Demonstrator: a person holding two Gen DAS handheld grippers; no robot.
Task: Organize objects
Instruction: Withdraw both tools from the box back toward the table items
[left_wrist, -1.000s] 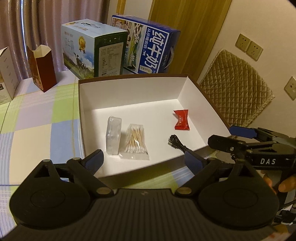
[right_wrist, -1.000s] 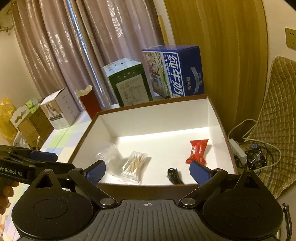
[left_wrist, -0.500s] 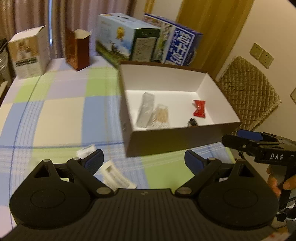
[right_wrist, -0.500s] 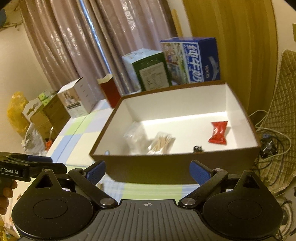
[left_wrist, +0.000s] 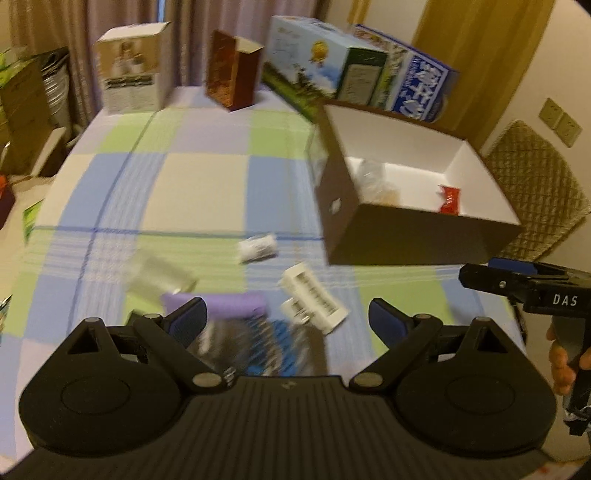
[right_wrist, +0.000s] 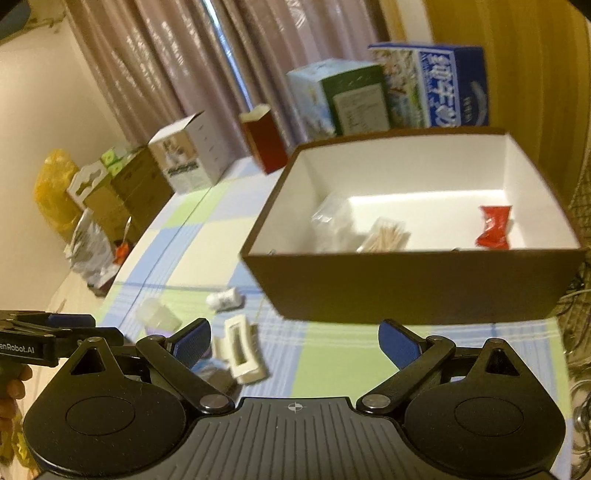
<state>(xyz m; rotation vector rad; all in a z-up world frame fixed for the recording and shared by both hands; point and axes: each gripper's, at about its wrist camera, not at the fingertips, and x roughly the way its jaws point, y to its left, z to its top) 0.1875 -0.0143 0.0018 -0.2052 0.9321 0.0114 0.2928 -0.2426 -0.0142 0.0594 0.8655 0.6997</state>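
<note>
**Both claws wide apart above the loose items, brown box ahead**

Your left claw (left_wrist: 287, 320) has its jaws spread wide with nothing between them, and your right claw (right_wrist: 295, 341) is the same. The brown box (right_wrist: 406, 284) sits on the checked worktop (left_wrist: 192, 192) ahead of both claws, to the right in the left view. Inside it lie a red packet (right_wrist: 493, 230), a cotton swab bag (right_wrist: 386, 236) and a clear wrapped item (right_wrist: 330, 218).

The white clip (left_wrist: 314, 297) lies on the worktop just ahead of your left claw, between its fingers in that view, long axis running diagonally from upper left to lower right. In the right view it sits just beside the left finger (right_wrist: 192, 341). A small white roll (left_wrist: 257, 247) lies farther out, long axis nearly crosswise, near the box's front corner. A purple item (left_wrist: 229, 308) and a blurred translucent piece (left_wrist: 162, 277) lie near the left finger in the left view.
</note>
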